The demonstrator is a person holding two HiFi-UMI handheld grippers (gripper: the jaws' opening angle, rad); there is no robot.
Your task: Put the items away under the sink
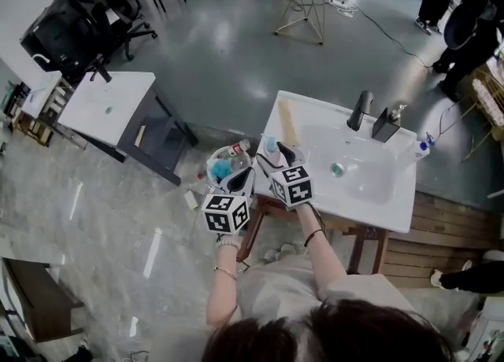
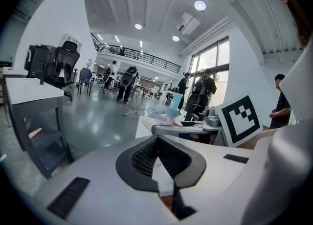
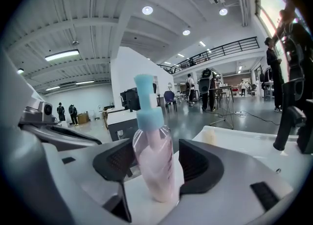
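A clear bottle of pink liquid with a blue pump top (image 3: 154, 150) stands upright on the left end of the white sink counter (image 1: 303, 128). My right gripper (image 3: 157, 168) is open around it: the bottle leans against the left pad and a narrow gap shows at the right pad. From the head view the bottle (image 1: 270, 145) sits just ahead of the right gripper (image 1: 276, 156). My left gripper (image 1: 239, 177) hangs off the counter's left edge. Its jaws meet at the tips (image 2: 157, 140) with nothing between them.
Left of the counter, lower down, lie a red-capped bottle (image 1: 234, 149) and a blue item (image 1: 220, 169). A faucet (image 1: 360, 108), a black dispenser (image 1: 384, 126) and a small blue-capped bottle (image 1: 421, 149) stand by the basin. A white table (image 1: 106, 105) is at the left.
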